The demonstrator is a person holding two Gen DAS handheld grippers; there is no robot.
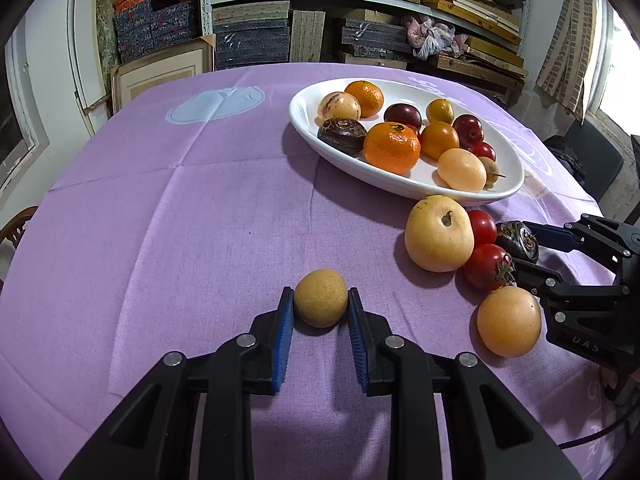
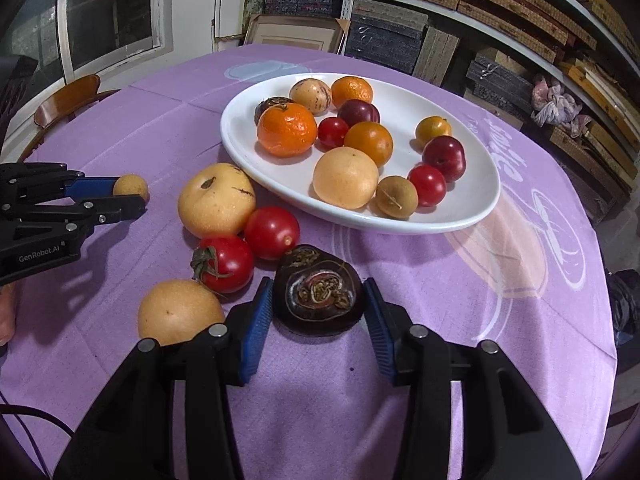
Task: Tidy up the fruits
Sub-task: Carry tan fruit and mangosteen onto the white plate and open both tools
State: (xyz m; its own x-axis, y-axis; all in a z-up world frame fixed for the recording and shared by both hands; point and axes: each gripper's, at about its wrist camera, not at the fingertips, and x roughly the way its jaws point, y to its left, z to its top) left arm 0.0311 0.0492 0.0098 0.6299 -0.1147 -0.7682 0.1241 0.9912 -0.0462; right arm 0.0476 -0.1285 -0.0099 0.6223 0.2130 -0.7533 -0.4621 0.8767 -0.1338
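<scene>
The left gripper (image 1: 321,306) is sitting low over the purple tablecloth (image 1: 180,208), its blue pads (image 1: 283,332) bracketing a small tan fruit (image 1: 321,304) – the pads are touching or all but touching its sides, and the fruit is resting on the cloth. Whether it's truly squeezed, I can't tell.

Off to the right, the right gripper (image 2: 318,312) is straddling a dark brown-purple fruit (image 2: 318,290) w/ a coiled, dried-looking top; its fingers are lying just beside the fruit's flanks, spread wide, the fruit also resting on the cloth. Clamped or only framing it – can't tell.

Crowding just left of that dark fruit: a pale yellow round fruit (image 2: 180,312) nearest, then a stemmed tomato (image 2: 224,262) touching a second tomato (image 2: 272,232), and behind them a big yellow pear-like fruit (image 2: 216,200) leaning near the plate's rim.

Farther back, the white oval plate (image 2: 472,208) is holding approx. a dozen pieces – two mandarins (image 2: 287,130), a peach-colored round fruit (image 2: 346,178), dark red plums (image 2: 444,158), small red tomatoes, a speckled pale fruit (image 2: 311,96), another dark one partly hidden behind the front mandarin.

Beyond the table, shelves (image 1: 360,8) of stacked boxes are lining the wall.
</scene>
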